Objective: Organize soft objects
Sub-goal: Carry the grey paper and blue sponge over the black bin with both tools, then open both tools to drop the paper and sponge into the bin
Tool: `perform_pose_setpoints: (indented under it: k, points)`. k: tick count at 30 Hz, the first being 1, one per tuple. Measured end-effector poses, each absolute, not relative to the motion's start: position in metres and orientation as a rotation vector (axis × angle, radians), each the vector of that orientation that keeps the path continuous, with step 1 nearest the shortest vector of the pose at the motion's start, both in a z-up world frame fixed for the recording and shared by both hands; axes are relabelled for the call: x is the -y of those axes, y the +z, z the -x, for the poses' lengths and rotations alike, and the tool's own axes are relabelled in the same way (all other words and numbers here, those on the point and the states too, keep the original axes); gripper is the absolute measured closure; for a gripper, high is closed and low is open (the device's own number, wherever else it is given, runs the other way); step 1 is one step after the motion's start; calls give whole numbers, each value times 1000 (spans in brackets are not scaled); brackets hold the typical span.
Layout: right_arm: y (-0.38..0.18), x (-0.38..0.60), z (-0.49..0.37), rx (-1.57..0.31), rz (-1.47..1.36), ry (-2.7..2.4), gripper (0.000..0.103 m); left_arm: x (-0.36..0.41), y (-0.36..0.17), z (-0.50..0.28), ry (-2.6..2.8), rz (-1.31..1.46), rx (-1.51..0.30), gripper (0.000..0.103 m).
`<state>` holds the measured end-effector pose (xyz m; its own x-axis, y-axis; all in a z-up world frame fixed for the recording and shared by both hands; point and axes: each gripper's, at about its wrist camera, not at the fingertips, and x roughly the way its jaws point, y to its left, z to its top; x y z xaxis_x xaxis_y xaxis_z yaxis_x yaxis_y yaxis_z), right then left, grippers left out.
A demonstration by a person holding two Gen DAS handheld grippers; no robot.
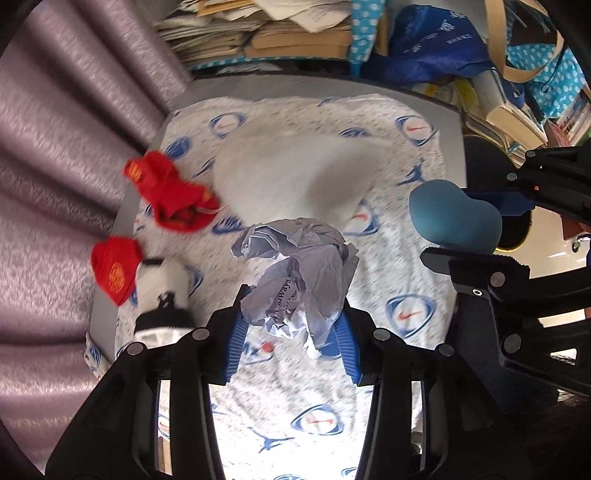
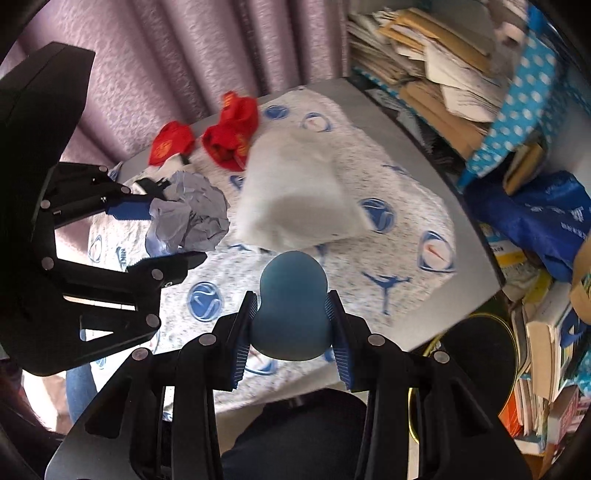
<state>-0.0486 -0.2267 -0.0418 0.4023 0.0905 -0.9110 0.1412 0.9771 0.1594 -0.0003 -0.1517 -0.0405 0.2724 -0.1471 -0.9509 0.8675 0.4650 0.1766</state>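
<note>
My left gripper (image 1: 291, 328) is shut on a crumpled grey plastic bag (image 1: 299, 273), held above a white cloth with blue logos (image 1: 406, 280). The same bag (image 2: 192, 214) and left gripper (image 2: 162, 236) show at the left of the right wrist view. My right gripper (image 2: 291, 325) is shut on a blue squashy ball (image 2: 291, 306), pinched in at its middle; the ball (image 1: 454, 214) and right gripper (image 1: 476, 229) show at the right of the left wrist view. On the cloth lie a folded white towel (image 1: 295, 170), two red socks (image 1: 173, 195) (image 1: 114, 269) and a black-and-white sock (image 1: 162, 299).
The cloth covers a grey table (image 1: 443, 107). A mauve curtain (image 1: 74, 129) hangs along its left side. Stacks of papers and books (image 1: 258, 29), a dark blue bag (image 1: 436, 40) and a blue dotted bag (image 2: 517, 99) crowd the far and right sides. A dark round tin (image 2: 476, 350) sits beside the table.
</note>
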Motion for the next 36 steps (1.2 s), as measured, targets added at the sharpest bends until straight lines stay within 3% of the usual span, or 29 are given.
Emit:
perform_pose_setpoints:
  k: [36]
  points:
    - [-46,395,210,-1117,-412,-452,67,343,-75,135,-1123,-1090,-1016,59]
